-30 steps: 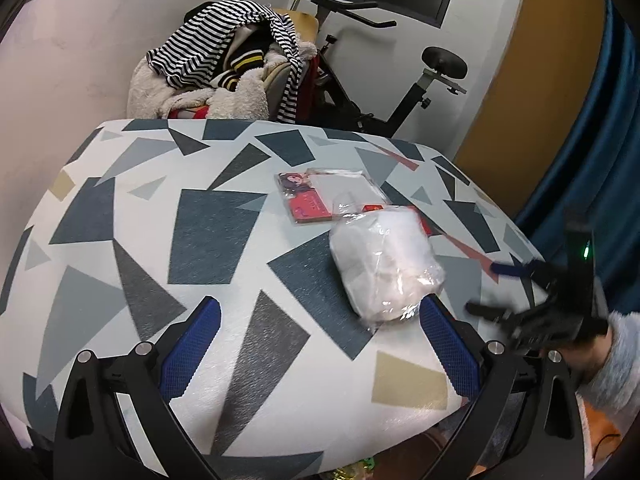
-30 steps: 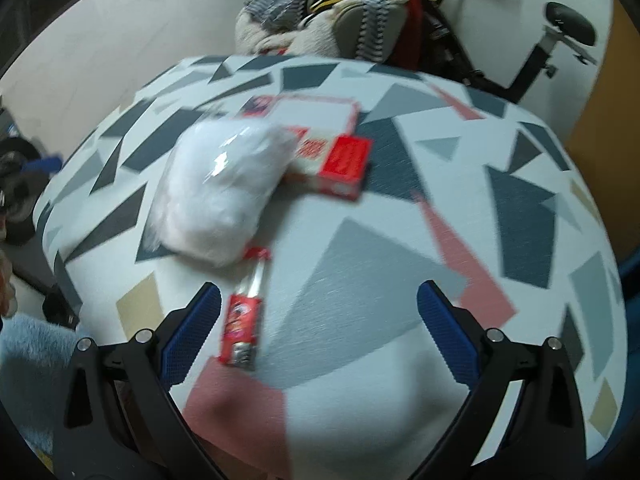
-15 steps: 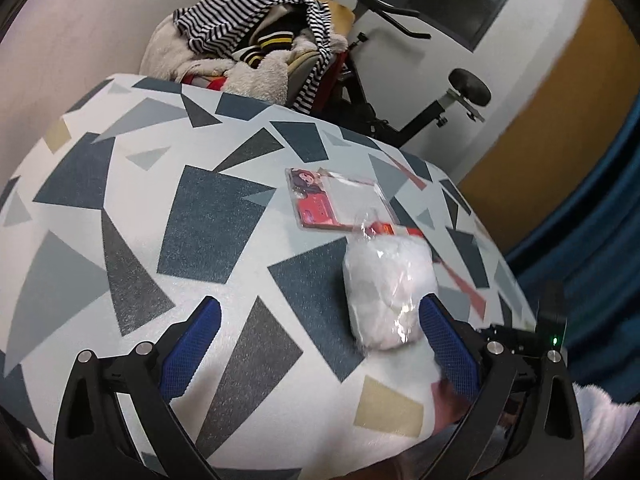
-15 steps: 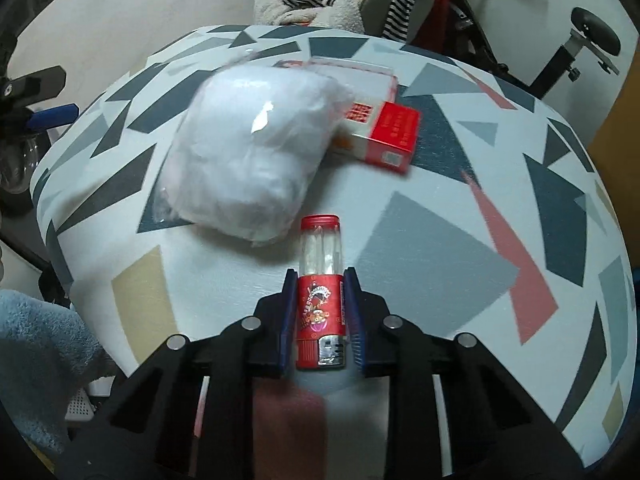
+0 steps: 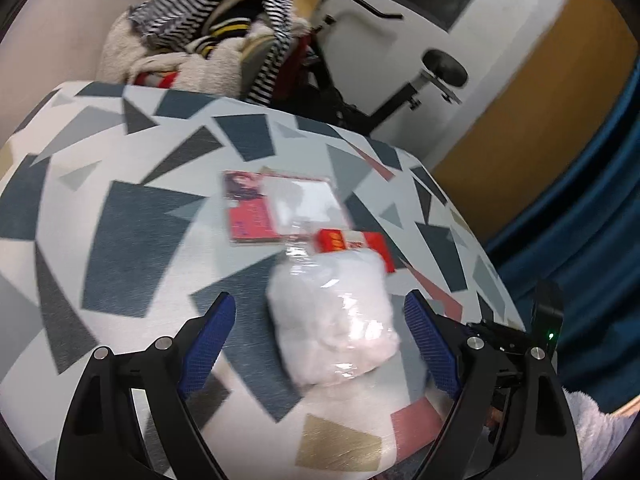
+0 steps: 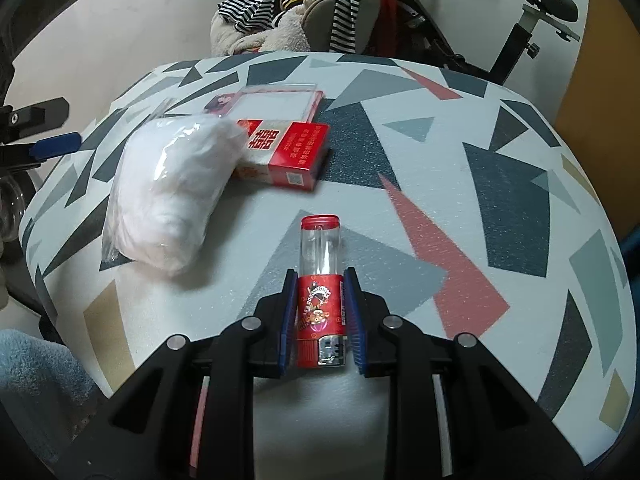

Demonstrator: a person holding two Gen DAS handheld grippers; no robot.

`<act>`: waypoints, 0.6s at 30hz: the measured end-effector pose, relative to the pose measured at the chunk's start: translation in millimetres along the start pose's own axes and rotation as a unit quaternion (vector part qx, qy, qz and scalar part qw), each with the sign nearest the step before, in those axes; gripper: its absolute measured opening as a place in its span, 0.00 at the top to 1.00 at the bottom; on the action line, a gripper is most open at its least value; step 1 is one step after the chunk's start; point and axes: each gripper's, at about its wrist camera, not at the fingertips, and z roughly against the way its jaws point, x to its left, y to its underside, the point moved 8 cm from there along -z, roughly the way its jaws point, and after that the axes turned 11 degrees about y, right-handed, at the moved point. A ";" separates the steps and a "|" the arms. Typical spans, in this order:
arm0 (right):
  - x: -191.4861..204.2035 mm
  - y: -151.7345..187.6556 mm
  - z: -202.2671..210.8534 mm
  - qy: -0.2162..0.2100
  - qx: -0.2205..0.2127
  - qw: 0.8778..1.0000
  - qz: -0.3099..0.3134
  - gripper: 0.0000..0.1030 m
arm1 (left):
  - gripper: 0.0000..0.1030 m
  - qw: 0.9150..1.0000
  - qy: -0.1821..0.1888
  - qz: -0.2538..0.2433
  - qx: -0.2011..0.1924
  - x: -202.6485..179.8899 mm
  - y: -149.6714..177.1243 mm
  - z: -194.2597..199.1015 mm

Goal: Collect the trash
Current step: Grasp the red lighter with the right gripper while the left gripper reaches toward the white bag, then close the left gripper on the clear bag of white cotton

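My right gripper (image 6: 321, 316) is shut on a red lighter (image 6: 320, 308) with a clear end, held just above the patterned table (image 6: 460, 208). A clear bag of white stuff (image 6: 168, 196) lies to its left, against a red cigarette box (image 6: 286, 152) and a clear flat packet (image 6: 272, 100). My left gripper (image 5: 320, 336) is open, its blue pads either side of the white bag (image 5: 336, 320) without touching it. The red box (image 5: 352, 242) and flat packet (image 5: 276, 208) lie beyond the bag. The left gripper also shows at the left edge of the right wrist view (image 6: 36, 136).
A chair heaped with striped and fleecy clothes (image 5: 208, 36) stands behind the table. An exercise bike (image 5: 400, 68) stands at the back right, by a blue curtain (image 5: 580, 208). The table edge (image 5: 492, 280) curves away on the right.
My right gripper closed on the lighter and lifted it slightly. My left gripper moved right and forward, so the white bag now sits between its open pads.
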 end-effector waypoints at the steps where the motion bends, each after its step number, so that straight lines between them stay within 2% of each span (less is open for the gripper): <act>1: -0.7 0.1 0.2 -0.001 -0.001 1.000 0.001 0.75 | 0.18 1.000 0.001 -0.001 0.005 -2.5 1.2 -4.5; 7: -0.5 4.8 4.1 -0.007 -0.004 1.000 0.004 0.75 | 0.18 1.000 -0.006 0.011 0.023 -3.6 9.2 -27.0; 10: 0.1 6.1 3.6 -0.010 -0.003 1.000 0.006 0.75 | 0.08 0.999 -0.018 0.020 0.035 2.4 14.2 -43.6; 12: 0.2 7.2 3.9 -0.011 -0.003 1.000 0.005 0.75 | 0.08 0.998 -0.026 0.035 0.043 10.5 16.8 -54.7; 13: 0.2 7.3 4.4 -0.012 -0.002 1.000 0.005 0.75 | 0.08 0.998 -0.018 0.045 0.047 13.4 18.7 -60.0; 14: 0.1 7.6 6.1 -0.014 -0.003 1.000 0.004 0.75 | 0.17 0.997 -0.011 0.053 0.049 15.7 20.2 -63.4; 15: 0.2 7.9 7.0 -0.015 -0.003 1.000 0.004 0.75 | 0.31 0.997 0.002 0.061 0.054 16.8 23.3 -66.3; 16: 0.3 7.9 8.1 -0.016 -0.004 1.000 0.005 0.75 | 0.41 0.996 0.007 0.068 0.057 18.2 25.4 -66.6; 17: 0.3 8.3 9.5 -0.016 -0.004 1.000 0.007 0.75 | 0.49 0.996 0.008 0.069 0.055 17.8 25.9 -63.9; 18: 0.5 8.4 11.8 -0.017 -0.006 1.000 0.011 0.75 | 0.52 0.997 0.007 0.061 0.056 16.2 26.3 -59.4</act>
